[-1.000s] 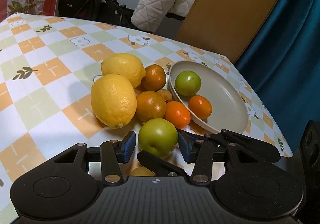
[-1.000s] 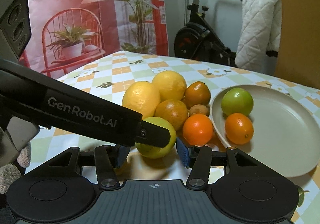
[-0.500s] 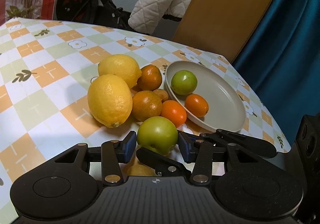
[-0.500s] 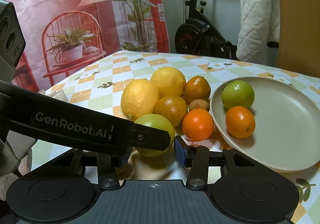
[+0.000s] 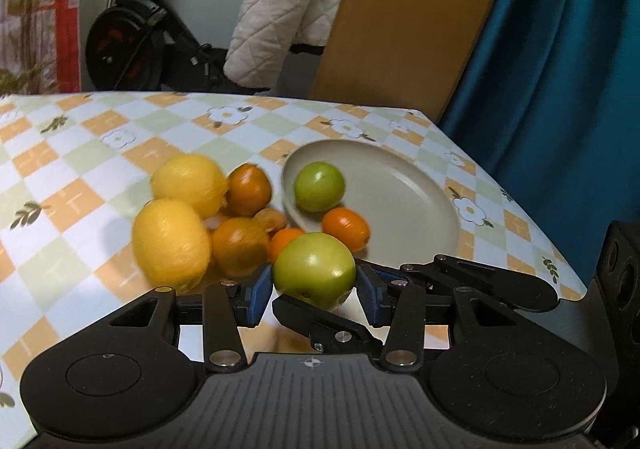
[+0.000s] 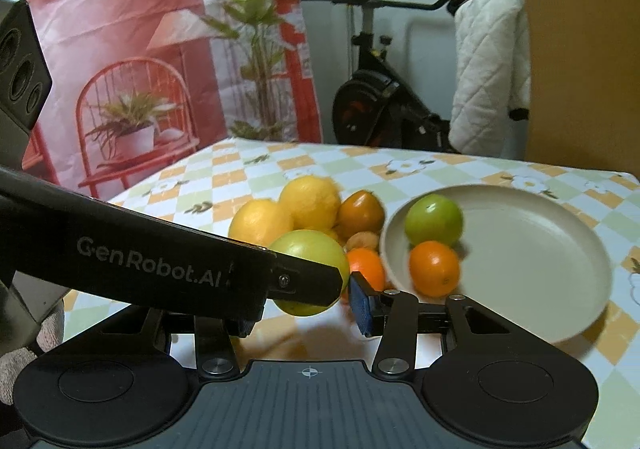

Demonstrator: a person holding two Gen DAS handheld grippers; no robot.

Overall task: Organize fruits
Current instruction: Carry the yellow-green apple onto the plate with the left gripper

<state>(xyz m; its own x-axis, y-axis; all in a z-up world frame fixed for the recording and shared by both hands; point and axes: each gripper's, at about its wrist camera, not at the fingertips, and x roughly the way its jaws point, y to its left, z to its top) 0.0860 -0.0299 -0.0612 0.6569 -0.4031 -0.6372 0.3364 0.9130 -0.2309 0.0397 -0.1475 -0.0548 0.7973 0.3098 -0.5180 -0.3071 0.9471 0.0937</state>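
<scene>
A green fruit (image 5: 314, 269) hangs just above the checked tablecloth, with my left gripper (image 5: 314, 289) shut on its left and right sides. My right gripper (image 6: 304, 313) comes in crosswise and is shut on the same green fruit (image 6: 308, 269). One of its fingers (image 5: 328, 323) passes under the fruit. Its left pad is hidden behind the left gripper's finger (image 6: 160, 269). The beige plate (image 5: 400, 209) holds another green fruit (image 5: 319, 187) and a small orange (image 5: 345, 229). Two lemons (image 5: 170, 243) and several oranges (image 5: 240, 251) lie left of the plate.
The table's right edge (image 5: 520, 209) runs close past the plate, with a blue curtain (image 5: 560, 89) beyond it. Behind the table stand an exercise bike (image 5: 132, 45), a white quilted cover (image 5: 288, 9) and a brown board (image 5: 400, 21). A gloved hand (image 6: 24, 361) shows at the lower left.
The right jaws narrowed onto the green fruit. Both grippers then rose together with it, lifting it off the cloth, and the fruit pile and plate slid back in both views.
</scene>
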